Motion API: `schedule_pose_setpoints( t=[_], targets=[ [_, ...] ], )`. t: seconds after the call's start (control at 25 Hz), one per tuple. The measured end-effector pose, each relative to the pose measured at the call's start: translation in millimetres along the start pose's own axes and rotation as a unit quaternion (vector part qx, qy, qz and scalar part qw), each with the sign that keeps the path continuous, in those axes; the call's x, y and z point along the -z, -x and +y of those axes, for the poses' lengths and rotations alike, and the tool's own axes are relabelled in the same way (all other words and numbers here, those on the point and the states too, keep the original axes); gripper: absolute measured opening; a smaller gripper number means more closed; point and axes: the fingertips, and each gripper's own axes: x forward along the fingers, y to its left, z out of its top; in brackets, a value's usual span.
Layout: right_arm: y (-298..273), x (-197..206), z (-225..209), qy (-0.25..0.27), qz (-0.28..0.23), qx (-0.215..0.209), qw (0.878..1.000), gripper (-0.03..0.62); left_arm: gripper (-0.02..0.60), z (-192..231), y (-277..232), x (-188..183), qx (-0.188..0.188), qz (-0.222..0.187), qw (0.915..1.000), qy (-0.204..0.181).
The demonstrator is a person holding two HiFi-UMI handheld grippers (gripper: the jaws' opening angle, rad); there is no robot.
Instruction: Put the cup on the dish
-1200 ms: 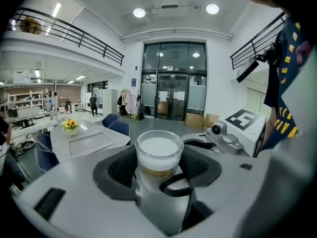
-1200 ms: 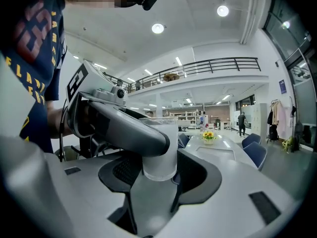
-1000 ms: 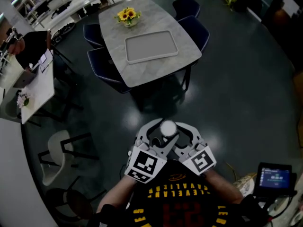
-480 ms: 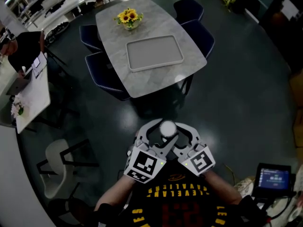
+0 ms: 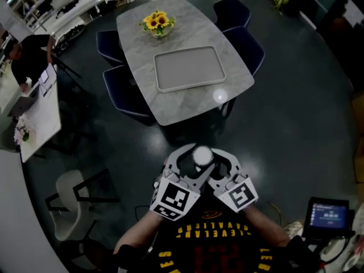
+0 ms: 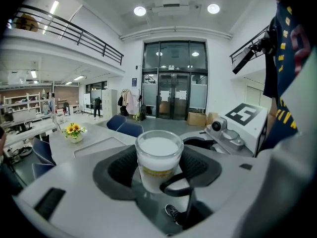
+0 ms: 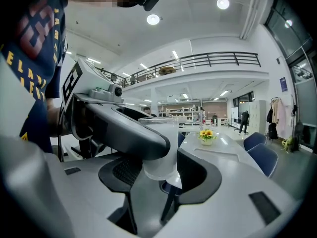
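Two grippers meet close against the person's chest in the head view, the left gripper (image 5: 190,161) and the right gripper (image 5: 214,162) crossing their jaws into a ring round one white cup (image 5: 202,154). Seen from the left gripper view, the left gripper (image 6: 158,171) has its dark pads pressed to either side of the cup (image 6: 158,158), which stands upright between them, its rim level and its inside white; a thin black loop of the other gripper's jaw curls across the cup's foot. Seen from the right gripper view, the right gripper (image 7: 159,176) also has the cup (image 7: 166,150) between its jaws, the right pad touching the cup's wall, while a broad grey jaw of the left gripper sweeps across in front and hides much of the cup's left side and the pad there. Both grippers thus close on the cup, held in the air over the dark floor. Well ahead of them stands a grey table (image 5: 176,104), bearing a rectangular grey dish (image 5: 189,67) at its middle and a bunch of yellow flowers (image 5: 157,21) at its far end. Blue chairs (image 5: 122,92) ring the table. Cup and dish are well apart, with bare floor between them.
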Motion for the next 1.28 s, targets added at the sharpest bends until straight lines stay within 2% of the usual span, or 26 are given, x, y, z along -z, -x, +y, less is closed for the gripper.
schedule_pose_setpoints(
  t=[0.24, 0.4, 0.64, 1.04, 1.28],
  targets=[
    [-13, -4, -38, -0.001, -0.005, -0.018, 1.000, 0.219, 0.265, 22, -32, -14, -0.020, 0.002, 0.9998, 0.002],
    [-22, -8, -70, 0.022, -0.009, -0.040, 0.999, 0.218, 0.265, 38, -58, -26, -0.038, -0.003, 0.9992, 0.010],
    [-22, -17, -135, 0.030, -0.018, -0.059, 0.998, 0.218, 0.265, 53, -114, -58, -0.064, -0.008, 0.9979, 0.008],
    [-16, -11, -148, 0.049, -0.015, -0.091, 0.995, 0.218, 0.265, 51, -128, -58, -0.096, -0.011, 0.9951, 0.025],
    [-22, -6, -198, 0.038, -0.014, -0.105, 0.994, 0.218, 0.265, 67, -176, -70, -0.106, 0.006, 0.9938, 0.033]
  ],
)
